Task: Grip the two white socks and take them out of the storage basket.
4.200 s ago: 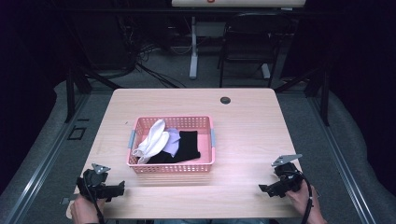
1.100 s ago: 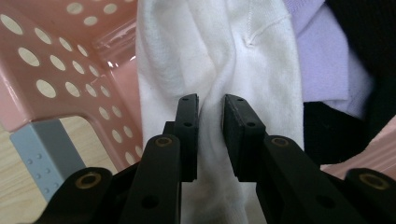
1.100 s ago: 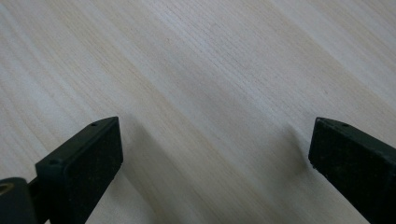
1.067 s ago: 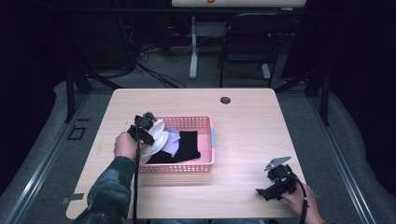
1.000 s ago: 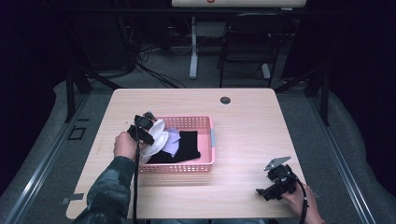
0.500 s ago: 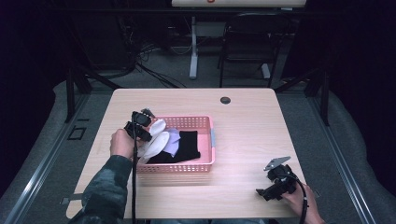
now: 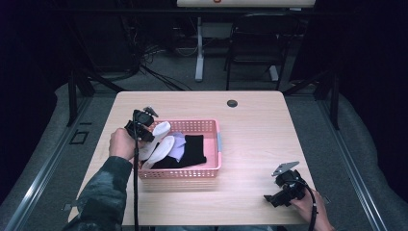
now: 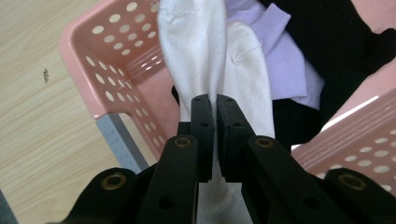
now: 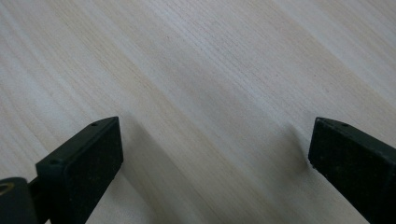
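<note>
Our left tool (image 8: 214, 100) has just been closing, and its jaws are now clenched on a white sock (image 8: 196, 56), with the cloth pinched between the two black pads. In the high view the left tool (image 7: 142, 126) sits over the left end of the pink basket (image 7: 204, 172), with the white sock (image 7: 161, 129) hanging from it down into the basket. A second white sock (image 7: 162, 148) lies right beside the first, touching it. Next to these in the basket we see a pale purple cloth (image 7: 179, 144) and a black cloth (image 7: 194, 149); in the left gripper view the purple cloth (image 8: 289, 70) lies partly over the black cloth (image 8: 336, 42). The basket stands on the wooden bench (image 7: 255, 130), left of its middle.

Our right tool (image 7: 276, 197) rests near the bench's front right corner, well apart from the basket. Its jaws stand wide apart with nothing but bare wood between them (image 9: 210, 140).
</note>
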